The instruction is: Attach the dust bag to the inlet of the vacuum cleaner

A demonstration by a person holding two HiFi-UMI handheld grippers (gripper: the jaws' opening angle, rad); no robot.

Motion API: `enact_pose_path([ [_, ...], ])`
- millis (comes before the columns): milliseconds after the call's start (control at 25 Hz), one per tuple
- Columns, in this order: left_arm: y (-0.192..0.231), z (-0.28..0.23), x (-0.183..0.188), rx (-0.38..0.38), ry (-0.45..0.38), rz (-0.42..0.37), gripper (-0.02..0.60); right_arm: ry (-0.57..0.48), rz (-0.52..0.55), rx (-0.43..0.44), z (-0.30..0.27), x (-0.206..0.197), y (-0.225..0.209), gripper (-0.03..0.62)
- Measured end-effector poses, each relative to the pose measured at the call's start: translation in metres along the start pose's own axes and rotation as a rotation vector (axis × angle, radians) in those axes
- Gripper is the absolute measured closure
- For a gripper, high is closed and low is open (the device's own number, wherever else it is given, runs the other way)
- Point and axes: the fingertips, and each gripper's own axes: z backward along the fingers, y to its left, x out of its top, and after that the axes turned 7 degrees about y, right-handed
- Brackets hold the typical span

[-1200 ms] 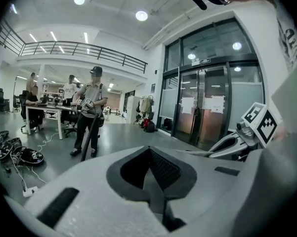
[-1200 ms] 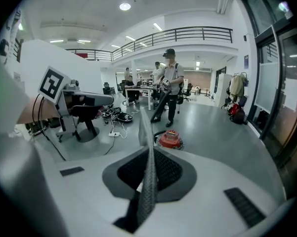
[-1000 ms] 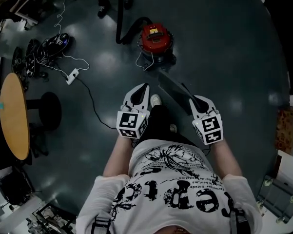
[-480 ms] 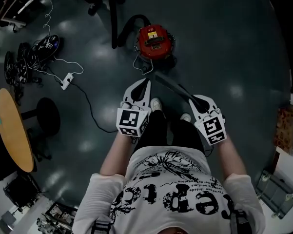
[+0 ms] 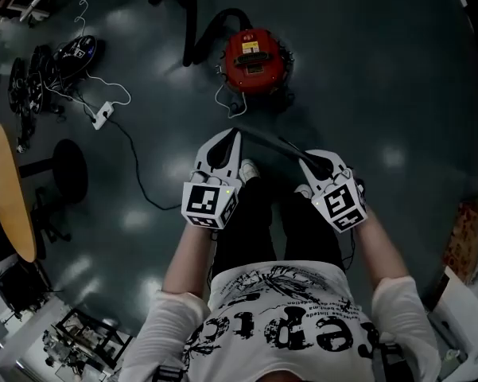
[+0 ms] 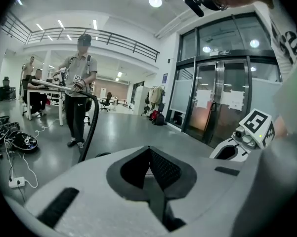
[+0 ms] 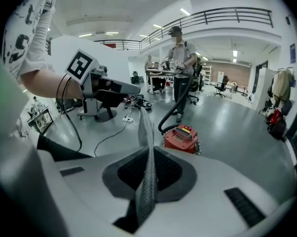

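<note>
The red vacuum cleaner [image 5: 254, 58] stands on the dark floor ahead of me, and it also shows in the right gripper view [image 7: 182, 138]. My right gripper [image 5: 305, 160] is shut on the dust bag [image 5: 270, 144], a thin grey mesh sheet seen edge-on between its jaws [image 7: 147, 162]. The bag's far end reaches right beside the tips of my left gripper [image 5: 235, 134]. That gripper is shut, and in its own view [image 6: 149, 149] nothing sticks out from its jaws. Both grippers hang above the floor, well short of the vacuum cleaner.
A black hose [image 5: 195, 30] runs from the vacuum cleaner to a standing person [image 7: 182, 58]. A power strip [image 5: 101, 116] with cables lies at the left, near a round stool [image 5: 64, 169] and a wooden table [image 5: 8, 189]. Glass doors [image 6: 212, 107] stand at the right.
Both grippers have sunk and come forward toward the vacuum cleaner with the bag. The bag's far end, apart from the left gripper's tips before, now lies beside them.
</note>
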Motion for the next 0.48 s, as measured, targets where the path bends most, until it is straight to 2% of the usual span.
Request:
enact_pose_path([
  [160,0.019,-0.043,-0.042,0.066,-0.054,-0.007,0.578,-0.022,0.060,0.009,-0.046,-0.039,-0.019,0.572],
  [280,0.033,-0.083,-0.082,0.078,-0.075,-0.035,0.578,-0.044,0.104,0.007,-0.091,-0.074,-0.031,0.572],
  [480,0.057,-0.146,-0.129,0.078,-0.146,-0.138,0.578,-0.071,0.211,0.014,-0.167,-0.124,-0.053,0.572],
])
